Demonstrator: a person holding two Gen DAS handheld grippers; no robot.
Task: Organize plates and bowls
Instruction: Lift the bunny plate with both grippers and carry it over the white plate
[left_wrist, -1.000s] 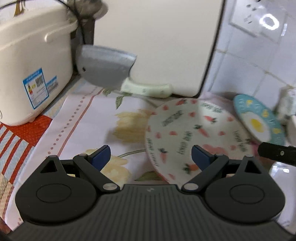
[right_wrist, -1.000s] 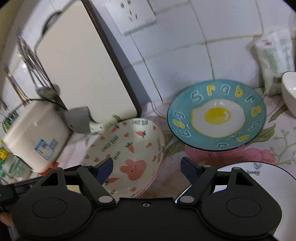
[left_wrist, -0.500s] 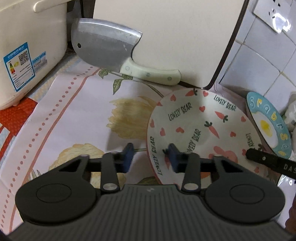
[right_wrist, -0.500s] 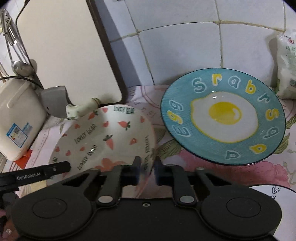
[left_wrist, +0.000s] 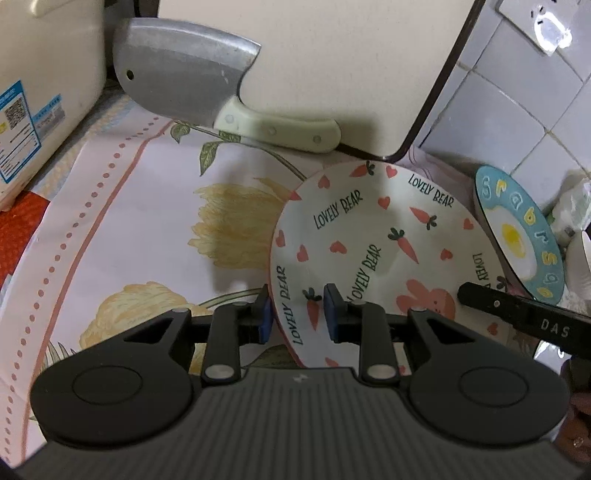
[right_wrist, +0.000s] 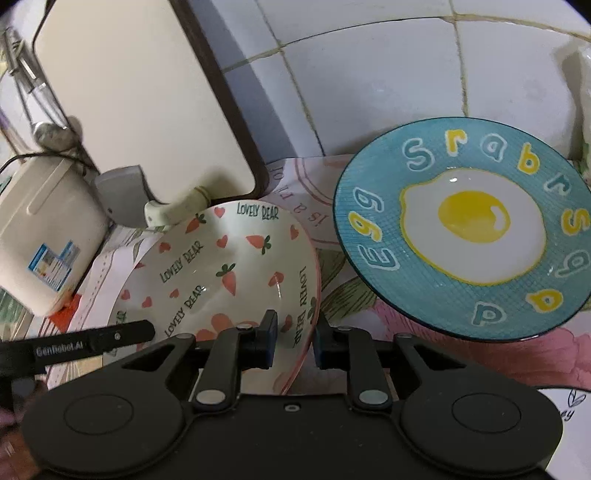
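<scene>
A white deep plate with carrots, hearts and "LOVELY BEAR" lettering (left_wrist: 369, 240) (right_wrist: 221, 266) lies on the flowered cloth. My left gripper (left_wrist: 297, 314) straddles its left rim, one blue pad outside the wall and one inside; its jaws are closing on the rim. My right gripper (right_wrist: 294, 339) straddles the opposite rim the same way, and its jaws are opening slightly with the rim still pinched. A blue fried-egg plate (right_wrist: 461, 229) (left_wrist: 517, 236) sits just to the right, tilted towards the tiled wall.
A cleaver (left_wrist: 184, 74) leans on a cream cutting board (left_wrist: 332, 55) behind the carrot plate. A rice cooker (left_wrist: 37, 92) stands far left. A white plate (right_wrist: 554, 424) lies near right and a white bowl (left_wrist: 580, 266) beyond the egg plate.
Both grippers came forward and down to the carrot plate. Their wide-open jaws closed around opposite rims of it.
</scene>
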